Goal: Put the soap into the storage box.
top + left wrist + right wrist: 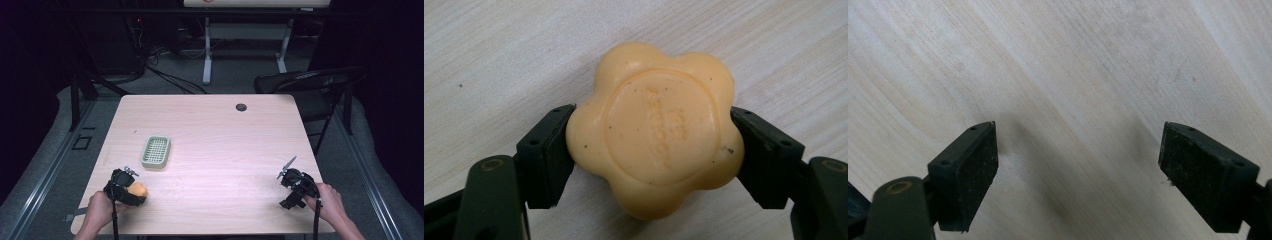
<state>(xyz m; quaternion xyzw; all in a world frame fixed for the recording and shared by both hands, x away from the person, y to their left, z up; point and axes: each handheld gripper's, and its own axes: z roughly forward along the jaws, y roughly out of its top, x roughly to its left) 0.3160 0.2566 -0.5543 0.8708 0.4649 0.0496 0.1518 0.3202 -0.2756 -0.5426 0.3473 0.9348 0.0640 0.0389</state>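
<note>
Grasp step: left gripper (649, 145) clamps flower-shaped soap (654, 130) on table (225, 140), right gripper (1078, 165) released; next likely lift toward soap dish (155, 151).

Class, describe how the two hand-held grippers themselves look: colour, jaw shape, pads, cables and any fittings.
Both are black. The left hand-held gripper has two blocky, angled jaws with flat dark pads and brass-coloured pivot rivets. The right hand-held gripper has the same wedge-shaped jaws, with rough dark pads. In the high view, a black cable trails from the right one and a grey three-cornered plate sits on top.
</note>
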